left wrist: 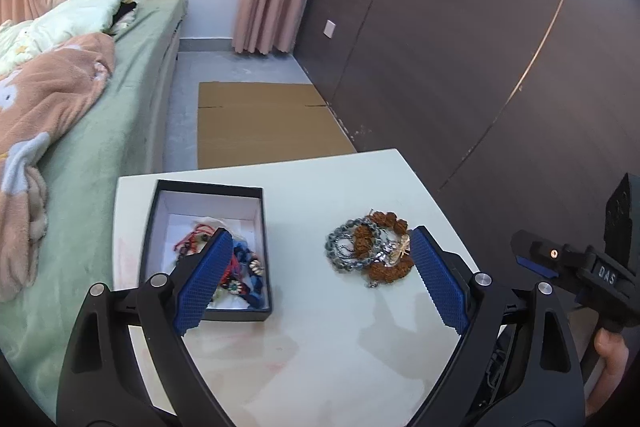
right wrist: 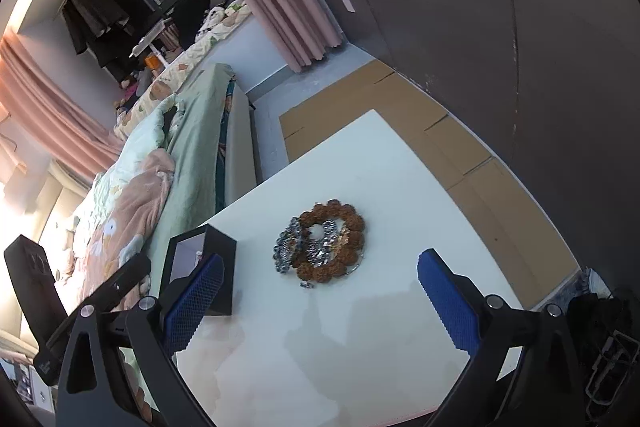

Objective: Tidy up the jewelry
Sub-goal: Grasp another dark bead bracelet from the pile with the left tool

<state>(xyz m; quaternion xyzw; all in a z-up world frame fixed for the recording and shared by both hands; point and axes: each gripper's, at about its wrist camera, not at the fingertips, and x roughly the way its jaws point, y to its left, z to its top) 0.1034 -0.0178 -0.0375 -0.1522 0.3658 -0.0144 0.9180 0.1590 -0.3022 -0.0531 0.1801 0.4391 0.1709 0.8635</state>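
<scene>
A pile of bracelets [left wrist: 370, 247], brown bead rings tangled with grey and silver ones, lies on the white table [left wrist: 320, 347]. It also shows in the right wrist view [right wrist: 324, 247]. A black box [left wrist: 256, 211] with a white lining stands at the table's left and holds red, blue and shell jewelry [left wrist: 236, 267]. The box's corner shows in the right wrist view [right wrist: 218, 267]. My left gripper [left wrist: 320, 251] is open above the table between box and pile, its right finger beside the pile. My right gripper [right wrist: 320, 275] is open above the table, just short of the pile. Both are empty.
A bed [left wrist: 92, 147] with green sheets and a pink blanket runs along the table's left side. Flat cardboard [left wrist: 264, 123] lies on the floor beyond the table. A dark wardrobe wall [left wrist: 480, 47] stands to the right. The right gripper's body [left wrist: 580, 267] shows at the table's right edge.
</scene>
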